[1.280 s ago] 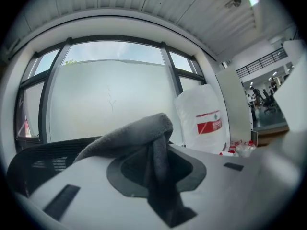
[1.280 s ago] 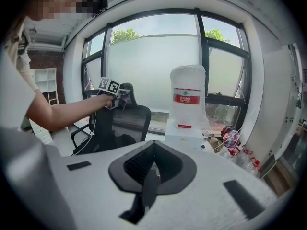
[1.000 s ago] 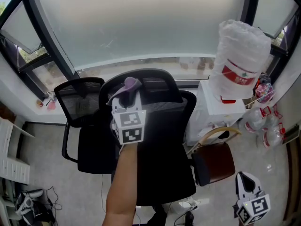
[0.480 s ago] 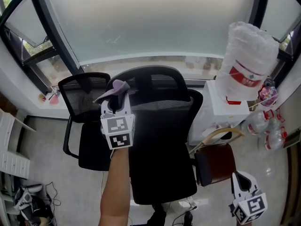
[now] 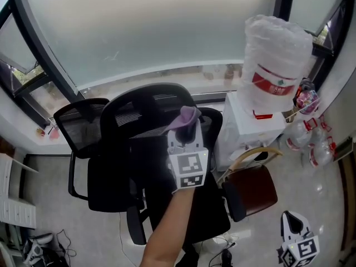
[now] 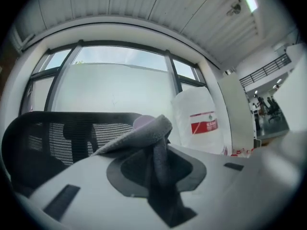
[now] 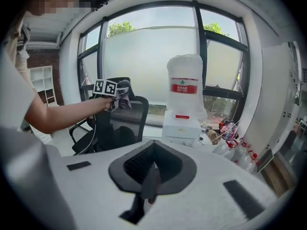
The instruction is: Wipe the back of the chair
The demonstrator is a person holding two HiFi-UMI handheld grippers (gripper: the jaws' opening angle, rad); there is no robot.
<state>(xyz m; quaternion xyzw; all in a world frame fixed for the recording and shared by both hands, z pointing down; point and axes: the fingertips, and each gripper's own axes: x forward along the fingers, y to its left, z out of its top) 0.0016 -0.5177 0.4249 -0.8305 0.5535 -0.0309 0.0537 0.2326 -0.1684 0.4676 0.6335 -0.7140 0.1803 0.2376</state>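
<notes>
Left gripper (image 5: 187,128) is clamped on the cloth (image 5: 186,115), which looks soft and floppy, so I hold it bunched. It's up at the top edge of the chair back (image 5: 136,107), likely springy mesh that takes light pressure. Right gripper (image 7: 150,178) hangs low, jaws together, empty.

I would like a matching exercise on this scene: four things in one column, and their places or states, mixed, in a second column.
1. purple-grey cloth
2. large plastic-wrapped water bottle
3. brown padded seat
4. right gripper

A. shut, empty
B. on top of the white cabinet
C. held in the left gripper, by the black mesh chair back
D. low, beside the white cabinet

Pairs: 1-C, 2-B, 3-D, 4-A
</notes>
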